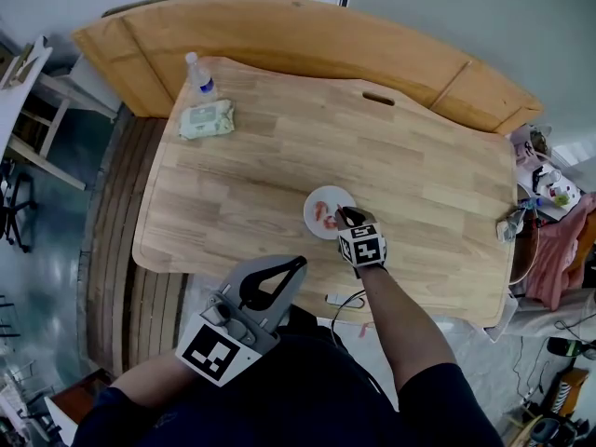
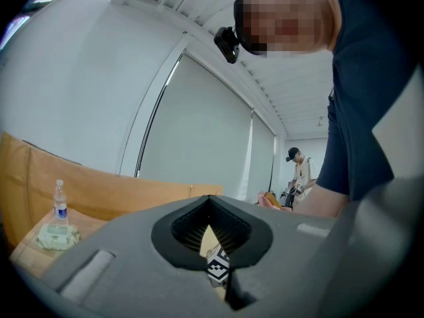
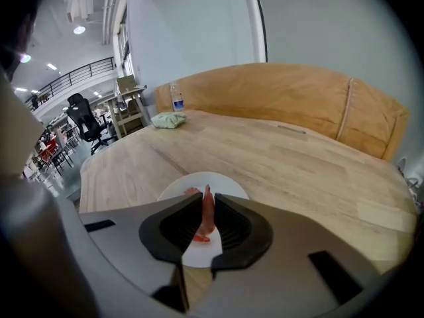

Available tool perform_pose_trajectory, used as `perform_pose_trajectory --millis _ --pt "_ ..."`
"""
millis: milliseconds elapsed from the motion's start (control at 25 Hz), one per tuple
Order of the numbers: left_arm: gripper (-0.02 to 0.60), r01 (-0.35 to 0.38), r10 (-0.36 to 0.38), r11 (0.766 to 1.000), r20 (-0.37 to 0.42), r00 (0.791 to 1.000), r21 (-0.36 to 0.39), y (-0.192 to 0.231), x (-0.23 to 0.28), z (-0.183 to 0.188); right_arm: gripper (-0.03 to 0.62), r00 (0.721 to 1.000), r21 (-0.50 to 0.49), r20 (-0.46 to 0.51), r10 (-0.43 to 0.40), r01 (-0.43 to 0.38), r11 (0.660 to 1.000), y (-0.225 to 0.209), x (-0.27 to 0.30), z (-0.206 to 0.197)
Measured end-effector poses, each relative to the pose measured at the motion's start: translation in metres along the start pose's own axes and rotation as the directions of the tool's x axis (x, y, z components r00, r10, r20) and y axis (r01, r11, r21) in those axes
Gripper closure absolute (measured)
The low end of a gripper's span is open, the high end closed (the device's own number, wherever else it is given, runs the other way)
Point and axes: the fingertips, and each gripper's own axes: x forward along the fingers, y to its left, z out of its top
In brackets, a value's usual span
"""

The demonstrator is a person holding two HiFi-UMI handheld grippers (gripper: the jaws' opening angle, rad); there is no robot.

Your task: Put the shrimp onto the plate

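Observation:
A white plate [image 1: 337,196] lies on the wooden table [image 1: 419,175], right of its middle, with pink shrimp [image 1: 323,213] on it. My right gripper [image 1: 341,214] is at the plate's near right edge. In the right gripper view its jaws [image 3: 207,197] are shut on one shrimp [image 3: 207,212], which stands upright over the plate [image 3: 222,181]. A second shrimp [image 3: 190,191] lies on the plate just left of it. My left gripper [image 1: 300,262] is held back by my body, off the table's near edge, with its jaws [image 2: 209,199] shut on nothing.
A water bottle [image 1: 198,74] and a green wipes pack [image 1: 206,119] sit at the table's far left corner. A curved wooden bench back [image 1: 279,26] runs behind the table. A small white device [image 1: 337,298] with a cable lies at the near edge. Clutter [image 1: 549,189] is off the right end.

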Motion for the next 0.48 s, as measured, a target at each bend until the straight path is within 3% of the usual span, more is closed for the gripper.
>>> perform_pose_trajectory --millis 480 --pt "0.577 -0.037 0.036 0.999 -0.032 0.999 -0.006 0.015 -0.005 -0.011 0.531 0.996 -0.039 -0.087 0.001 -0.004 0.999 -0.007 0.033 -0.018"
